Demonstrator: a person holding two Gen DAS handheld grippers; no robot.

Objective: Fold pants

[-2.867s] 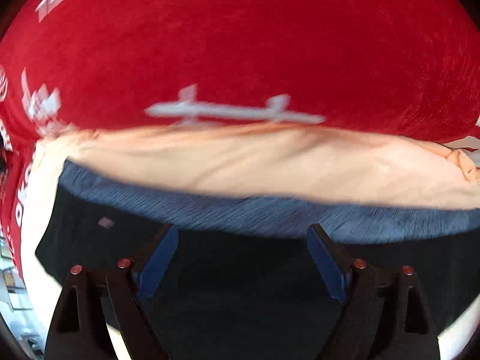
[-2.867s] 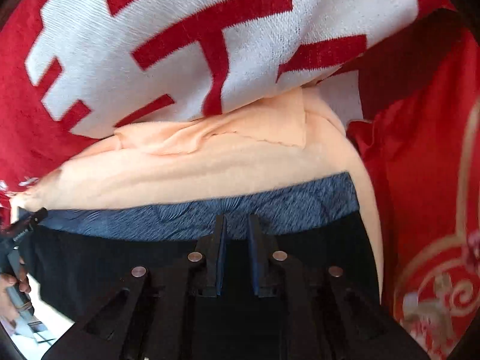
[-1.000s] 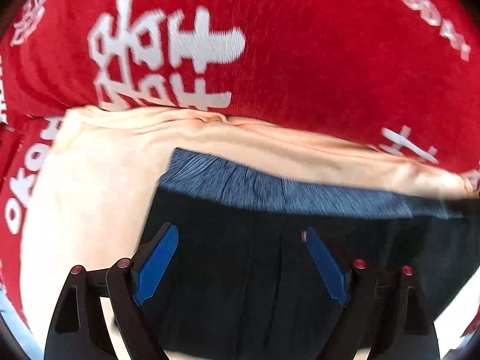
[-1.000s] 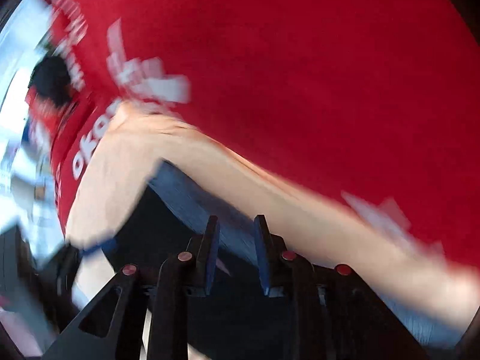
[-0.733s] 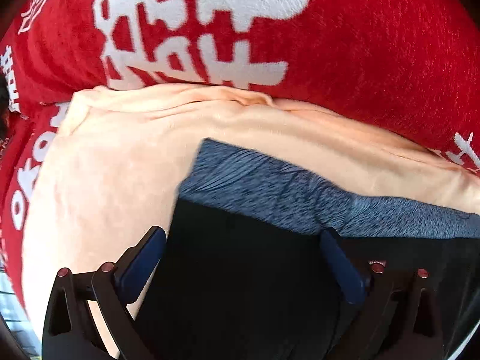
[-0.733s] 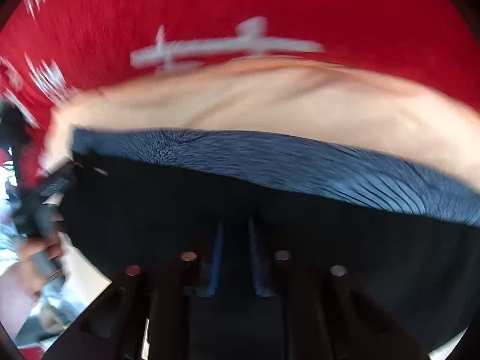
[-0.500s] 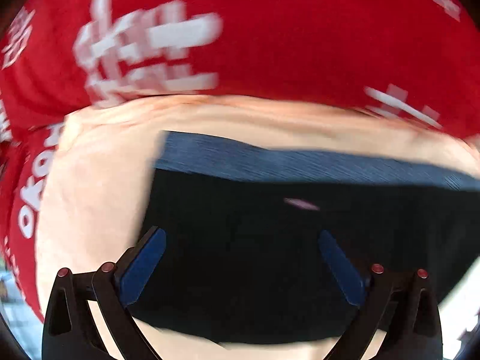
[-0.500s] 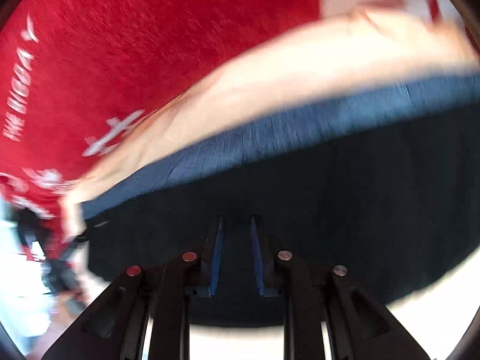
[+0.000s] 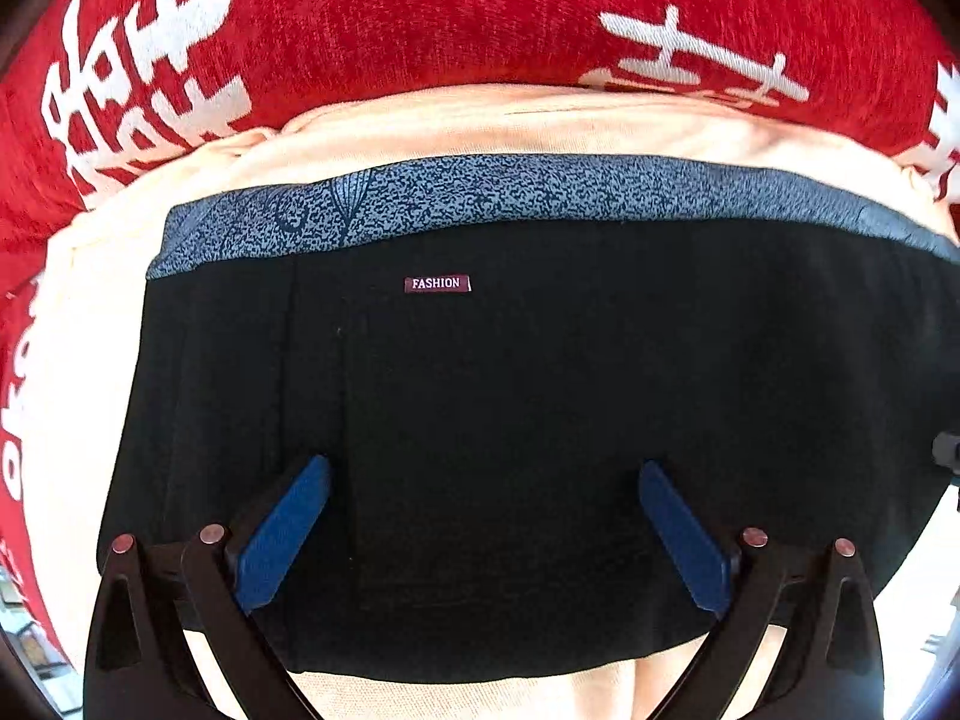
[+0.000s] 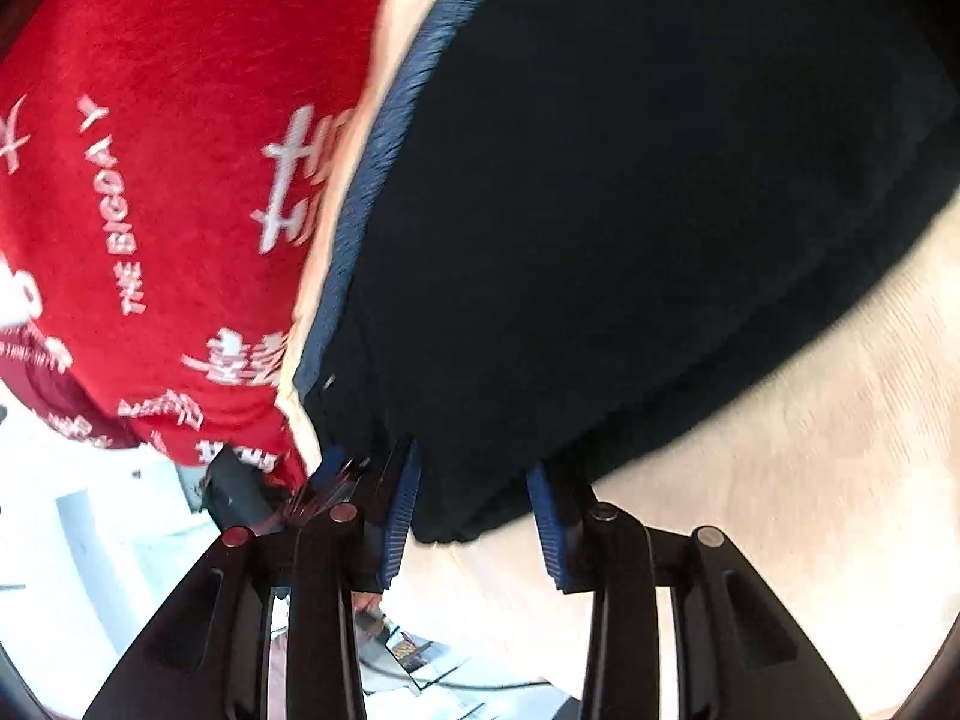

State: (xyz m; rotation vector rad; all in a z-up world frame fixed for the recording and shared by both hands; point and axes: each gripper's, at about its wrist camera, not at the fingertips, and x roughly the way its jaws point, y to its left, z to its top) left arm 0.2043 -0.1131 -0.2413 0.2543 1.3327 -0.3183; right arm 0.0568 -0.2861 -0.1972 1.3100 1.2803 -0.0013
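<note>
Red cloth [image 9: 480, 12] printed with white characters fills the background of both views; one peach cloth [image 9: 78, 360] lies spread on top of it. One pair of black pants [image 9: 540, 390] lies folded flat on the peach cloth. Waistband [image 9: 540, 192], blue-speckled, runs along the far edge in the left wrist view, side to side across the frame. One small "FASHION" label [image 9: 437, 284] sits just below the waistband.

Left claw [image 9: 480, 534]: released, blue pads wide apart, hovering over the near part of the pants; nothing between them.

Right claw [image 10: 474, 516]: parted, pads on either side of a corner of the pants [image 10: 630, 210]; contact with the fabric cannot be told. In this view the waistband [image 10: 372, 180] runs diagonally, lower left to upper right.
</note>
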